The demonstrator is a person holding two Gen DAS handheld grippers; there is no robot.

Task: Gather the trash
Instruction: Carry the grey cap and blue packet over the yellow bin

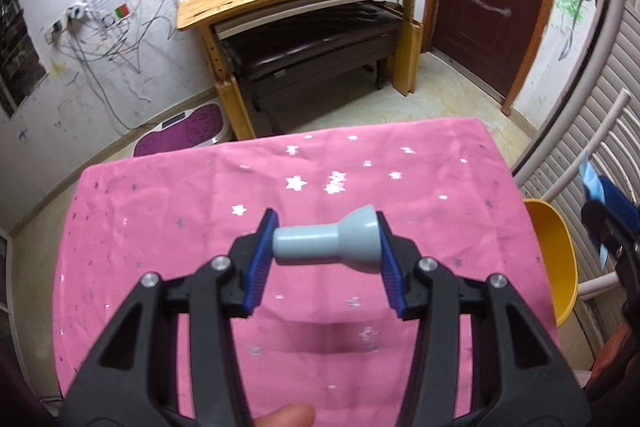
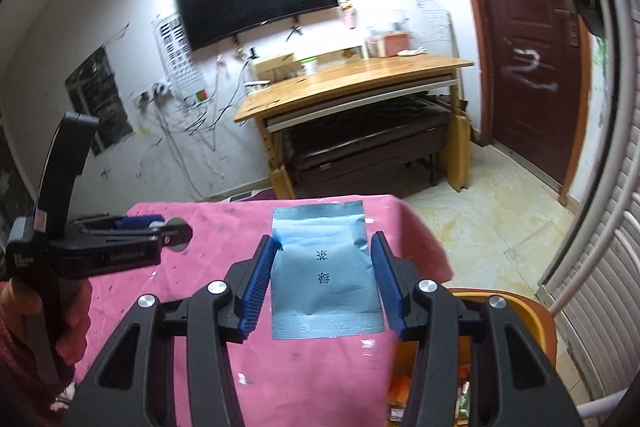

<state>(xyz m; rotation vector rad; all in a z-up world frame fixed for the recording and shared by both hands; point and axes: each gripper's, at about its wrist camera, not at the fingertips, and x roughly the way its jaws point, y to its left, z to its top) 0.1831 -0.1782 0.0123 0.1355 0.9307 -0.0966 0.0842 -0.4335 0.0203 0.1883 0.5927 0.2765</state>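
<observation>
Trash had to drop in the yellow bin (image 2: 538,311) by the table's (image 1: 160,227) right edge. The right gripper (image 2: 325,277) squeezed a blue packet (image 2: 324,279), raised over that edge, nearly above the bin. The left gripper (image 1: 326,247) squeezed a grey plug (image 1: 326,245), level over the table's middle.

Grey-blue plastic piece (image 1: 326,243): round stem flaring to a wide cone at its right end, lying sideways, clamped end to end above the pink star-print cloth

Light-blue foil sachet (image 2: 325,273): flat, rectangular, crimped silver edges, dark printed characters on its face, far end torn open, held upright between two blue pads

Yellow bin (image 2: 532,311): right of the table, wrappers visible inside
</observation>
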